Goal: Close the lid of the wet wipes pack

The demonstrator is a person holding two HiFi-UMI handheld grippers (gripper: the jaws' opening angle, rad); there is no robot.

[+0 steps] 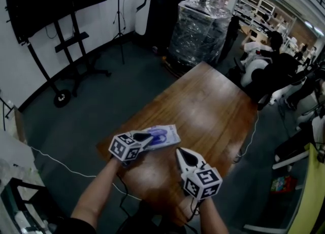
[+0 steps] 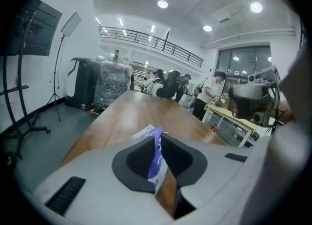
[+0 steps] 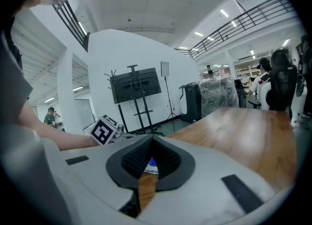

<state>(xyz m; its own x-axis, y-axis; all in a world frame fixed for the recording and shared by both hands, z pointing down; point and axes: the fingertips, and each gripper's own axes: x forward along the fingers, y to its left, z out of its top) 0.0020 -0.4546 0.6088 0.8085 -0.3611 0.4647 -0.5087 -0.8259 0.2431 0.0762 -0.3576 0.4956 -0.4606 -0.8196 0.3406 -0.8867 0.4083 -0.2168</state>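
The wet wipes pack [image 1: 163, 136], white and purple, lies flat near the front left corner of the wooden table [image 1: 213, 101]. My left gripper [image 1: 147, 137] reaches onto the pack's near left end. In the left gripper view the jaws stand narrow, and the left gripper [image 2: 157, 140] pinches a purple and white edge of the pack [image 2: 157, 154] between its pads. My right gripper [image 1: 181, 152] hovers just right of the pack, apart from it. In its own view the right gripper [image 3: 152, 140] has its tips together, with a sliver of the pack [image 3: 151, 163] showing behind them.
A TV on a wheeled stand [image 1: 56, 4] and a plastic-wrapped pallet [image 1: 200, 25] stand beyond the table. People sit at desks at the right [image 1: 269, 60]. A white cable [image 1: 56, 162] runs over the floor by the table's left edge.
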